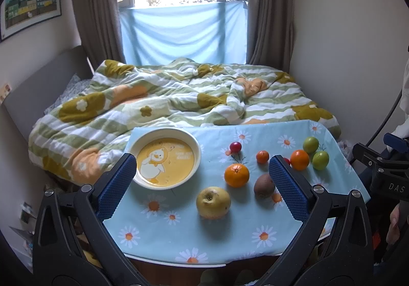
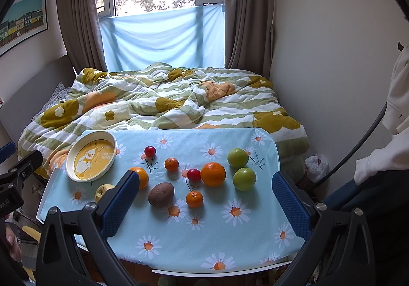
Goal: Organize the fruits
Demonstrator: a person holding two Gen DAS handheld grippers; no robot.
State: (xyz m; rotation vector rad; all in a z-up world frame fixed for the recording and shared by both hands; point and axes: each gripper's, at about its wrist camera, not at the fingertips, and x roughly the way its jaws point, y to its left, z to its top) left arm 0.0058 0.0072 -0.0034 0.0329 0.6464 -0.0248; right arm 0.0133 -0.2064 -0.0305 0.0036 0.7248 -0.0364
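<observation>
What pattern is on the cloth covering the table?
White daisies with orange centres on a light blue tablecloth; clearest in the right wrist view.

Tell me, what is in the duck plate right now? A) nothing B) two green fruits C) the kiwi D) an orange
A: the plate shows only its duck picture, and the orange, kiwi and green fruits all lie on the cloth outside it.
</observation>
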